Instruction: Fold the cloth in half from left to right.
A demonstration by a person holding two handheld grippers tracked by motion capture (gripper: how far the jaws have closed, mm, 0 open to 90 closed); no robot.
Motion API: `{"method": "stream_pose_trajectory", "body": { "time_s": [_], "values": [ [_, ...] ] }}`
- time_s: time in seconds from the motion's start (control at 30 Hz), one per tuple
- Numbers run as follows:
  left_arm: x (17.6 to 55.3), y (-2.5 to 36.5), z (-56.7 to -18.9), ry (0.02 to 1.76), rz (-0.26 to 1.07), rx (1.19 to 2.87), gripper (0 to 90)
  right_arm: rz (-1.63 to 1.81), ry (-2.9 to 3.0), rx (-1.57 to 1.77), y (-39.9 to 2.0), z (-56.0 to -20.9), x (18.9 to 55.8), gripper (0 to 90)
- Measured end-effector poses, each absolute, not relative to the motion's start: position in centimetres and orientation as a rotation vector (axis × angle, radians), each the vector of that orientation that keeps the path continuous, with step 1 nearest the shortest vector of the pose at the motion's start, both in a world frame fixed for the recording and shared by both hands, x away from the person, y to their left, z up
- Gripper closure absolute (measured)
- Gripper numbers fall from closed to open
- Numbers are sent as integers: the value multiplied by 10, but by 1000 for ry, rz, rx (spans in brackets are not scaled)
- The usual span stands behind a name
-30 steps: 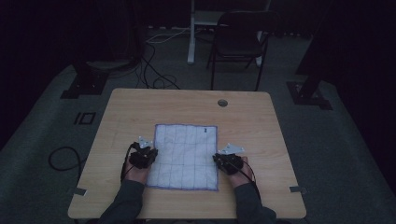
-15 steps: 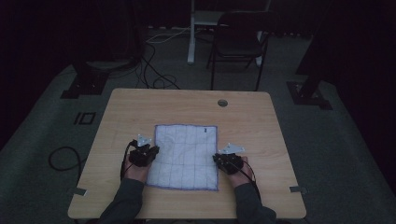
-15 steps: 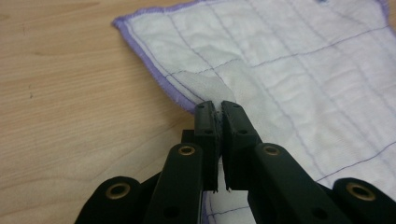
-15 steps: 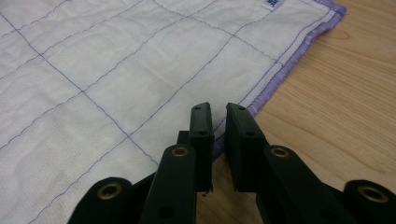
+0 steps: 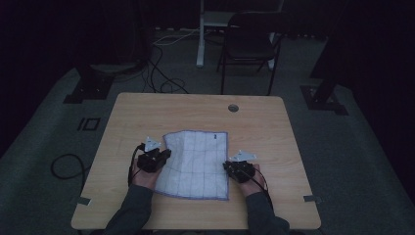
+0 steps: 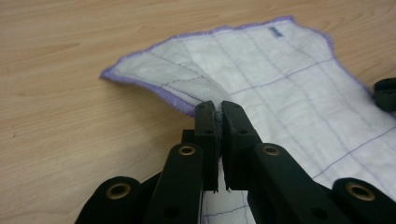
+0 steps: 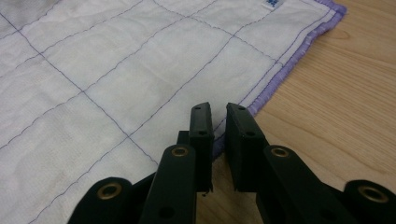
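Observation:
A white cloth [image 5: 198,161] with thin purple grid lines and a purple hem lies on the wooden table [image 5: 195,107]. My left gripper [image 5: 166,153] is shut on its left edge. In the left gripper view the gripper [image 6: 219,109] holds that edge pinched and raised off the table, so the cloth [image 6: 280,84] curls up there. My right gripper [image 5: 226,167] sits low at the right edge. In the right gripper view its jaws [image 7: 218,114] stand narrowly apart with the hem running in between them, and the cloth [image 7: 116,70] lies flat beyond. A small blue label [image 7: 271,3] marks the far corner.
A round cable hole [image 5: 233,107] is near the table's far edge. Behind the table stand a dark chair [image 5: 249,44] and a white post [image 5: 200,34]. Cables [image 5: 161,63] trail on the floor, and black stand bases [image 5: 90,85] flank the table.
My left gripper has risen with the cloth's left edge, which now lifts and bows inward. The right gripper has kept still.

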State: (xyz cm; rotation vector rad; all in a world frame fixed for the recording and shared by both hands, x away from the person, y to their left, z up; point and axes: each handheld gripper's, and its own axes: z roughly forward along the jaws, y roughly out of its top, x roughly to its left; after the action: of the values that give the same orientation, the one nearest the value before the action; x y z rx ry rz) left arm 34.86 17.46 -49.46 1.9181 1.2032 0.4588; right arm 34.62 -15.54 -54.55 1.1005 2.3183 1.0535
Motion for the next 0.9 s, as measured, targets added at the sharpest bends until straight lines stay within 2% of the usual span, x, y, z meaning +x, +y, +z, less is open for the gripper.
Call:
{"method": "stream_pose_trajectory", "body": {
  "time_s": [0.9],
  "values": [
    [350, 140, -466, 1074, 406, 1907, 865, 1060, 2321, 1106, -156, -545, 347, 816]
  ]
}}
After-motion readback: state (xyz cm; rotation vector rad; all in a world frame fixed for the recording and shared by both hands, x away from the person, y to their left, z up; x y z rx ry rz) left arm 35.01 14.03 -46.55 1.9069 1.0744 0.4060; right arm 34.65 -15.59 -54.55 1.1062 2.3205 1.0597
